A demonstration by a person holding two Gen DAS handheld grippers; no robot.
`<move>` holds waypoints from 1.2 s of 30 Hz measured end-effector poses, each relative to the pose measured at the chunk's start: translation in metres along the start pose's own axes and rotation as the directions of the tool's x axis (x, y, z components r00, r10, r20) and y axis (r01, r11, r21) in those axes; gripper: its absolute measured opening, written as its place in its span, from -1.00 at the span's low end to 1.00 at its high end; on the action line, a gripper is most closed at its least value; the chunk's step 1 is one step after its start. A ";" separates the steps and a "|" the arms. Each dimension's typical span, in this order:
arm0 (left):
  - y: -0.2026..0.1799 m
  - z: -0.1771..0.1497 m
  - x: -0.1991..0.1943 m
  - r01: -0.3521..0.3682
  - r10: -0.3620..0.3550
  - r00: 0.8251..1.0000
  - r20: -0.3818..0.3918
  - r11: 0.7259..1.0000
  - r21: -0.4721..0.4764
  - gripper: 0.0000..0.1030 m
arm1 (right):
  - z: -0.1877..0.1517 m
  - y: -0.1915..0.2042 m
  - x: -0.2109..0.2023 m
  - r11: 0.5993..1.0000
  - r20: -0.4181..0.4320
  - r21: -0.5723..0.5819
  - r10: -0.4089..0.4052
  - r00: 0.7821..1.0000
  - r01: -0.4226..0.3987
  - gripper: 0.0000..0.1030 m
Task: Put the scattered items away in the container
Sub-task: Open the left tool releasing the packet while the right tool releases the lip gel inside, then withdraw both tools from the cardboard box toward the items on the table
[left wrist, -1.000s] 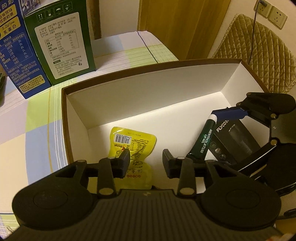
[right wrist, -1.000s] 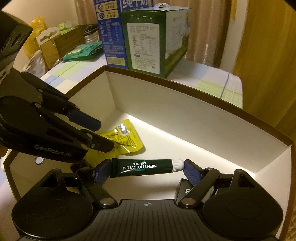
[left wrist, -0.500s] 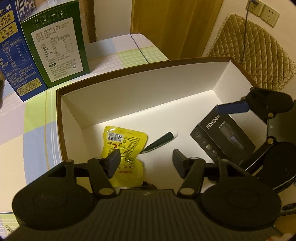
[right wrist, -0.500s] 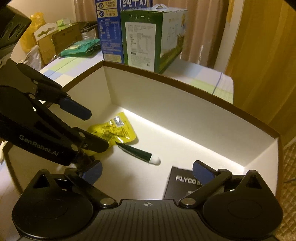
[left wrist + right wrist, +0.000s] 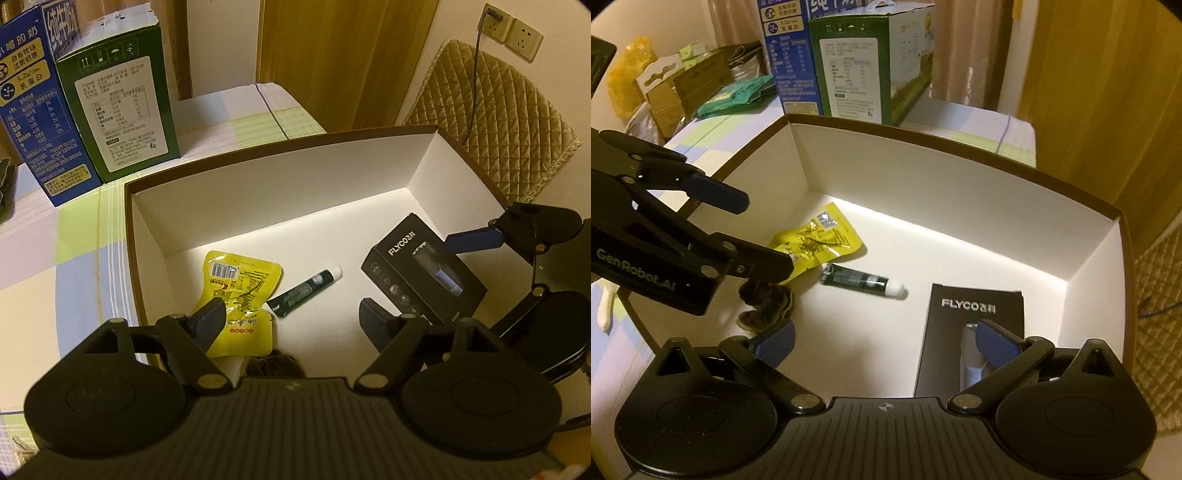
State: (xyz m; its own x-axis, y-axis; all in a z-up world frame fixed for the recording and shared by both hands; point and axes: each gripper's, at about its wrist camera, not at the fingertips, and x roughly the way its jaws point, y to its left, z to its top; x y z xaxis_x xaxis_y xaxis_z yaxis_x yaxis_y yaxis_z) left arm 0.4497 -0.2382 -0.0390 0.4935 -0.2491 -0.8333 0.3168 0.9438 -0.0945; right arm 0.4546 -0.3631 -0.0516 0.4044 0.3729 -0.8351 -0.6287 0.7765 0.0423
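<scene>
Both claws spread wide, holding nothing: left claw (image 5: 291,317) at lower centre of its view, right claw (image 5: 882,338) likewise. Box (image 5: 960,177) fills mid-frame, holding yellow packet (image 5: 816,240) centre-left, lip gel tube (image 5: 862,282) beside it, black FLYCO carton (image 5: 971,314) lower right, brown scrunchie (image 5: 766,304) lower left.

Big open box (image 5: 280,206), brown outside, white inside, sitting on checked cloth. Four bits on its floor:
- yellow snack pouch (image 5: 240,291) (image 5: 816,240), crinkly, barcode side up, lying flat toward left wall
- dark green lip gel tube (image 5: 304,291) (image 5: 862,282), white cap, on its side, flat end just beside pouch
- black FLYCO carton (image 5: 421,266) (image 5: 971,332), flat, logo up, right side, well apart from tube
- small brown furry clump (image 5: 766,304) at near edge beside pouch, can't tell what
</scene>
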 end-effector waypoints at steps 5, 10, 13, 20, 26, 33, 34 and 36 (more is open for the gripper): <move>-0.005 -0.005 -0.011 0.005 -0.005 1.000 0.017 1.000 -0.006 0.53 | -0.005 0.005 -0.010 1.000 0.015 0.023 -0.009 1.000 0.008 0.96; -0.009 -0.011 -0.024 0.016 -0.015 0.999 0.036 1.000 -0.010 0.56 | -0.010 0.009 -0.019 0.999 0.027 0.033 -0.023 0.999 0.022 0.96; -0.012 -0.014 -0.032 0.015 -0.014 0.999 0.050 1.000 -0.011 0.57 | -0.012 0.012 -0.027 0.999 0.040 0.042 -0.029 0.999 0.027 0.96; -0.016 -0.024 -0.057 0.024 -0.022 0.995 0.092 1.000 -0.017 0.61 | -0.016 0.021 -0.046 0.998 0.075 0.059 -0.039 0.996 0.035 0.96; -0.016 -0.037 -0.079 0.036 -0.032 0.992 0.121 0.999 -0.033 0.62 | -0.020 0.034 -0.060 0.997 0.102 0.060 -0.043 0.994 0.037 0.96; -0.009 -0.058 -0.110 0.033 -0.024 0.985 0.170 0.998 -0.052 0.62 | -0.027 0.055 -0.082 0.997 0.145 0.062 -0.044 0.988 0.035 0.96; -0.008 -0.061 -0.115 0.031 -0.021 0.984 0.178 0.998 -0.053 0.62 | -0.029 0.059 -0.084 0.998 0.150 0.063 -0.041 0.988 0.032 0.96; -0.004 -0.070 -0.126 0.030 -0.018 0.982 0.190 0.998 -0.060 0.62 | -0.032 0.068 -0.089 0.998 0.159 0.062 -0.041 0.986 0.031 0.96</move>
State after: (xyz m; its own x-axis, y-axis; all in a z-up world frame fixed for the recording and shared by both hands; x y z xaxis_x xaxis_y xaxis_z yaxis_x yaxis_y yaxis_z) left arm 0.3294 -0.1953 0.0279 0.6325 -0.3023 -0.7131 0.2817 0.9474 -0.1518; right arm 0.3545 -0.3597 0.0083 0.5304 0.4171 -0.7381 -0.5735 0.8177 0.0500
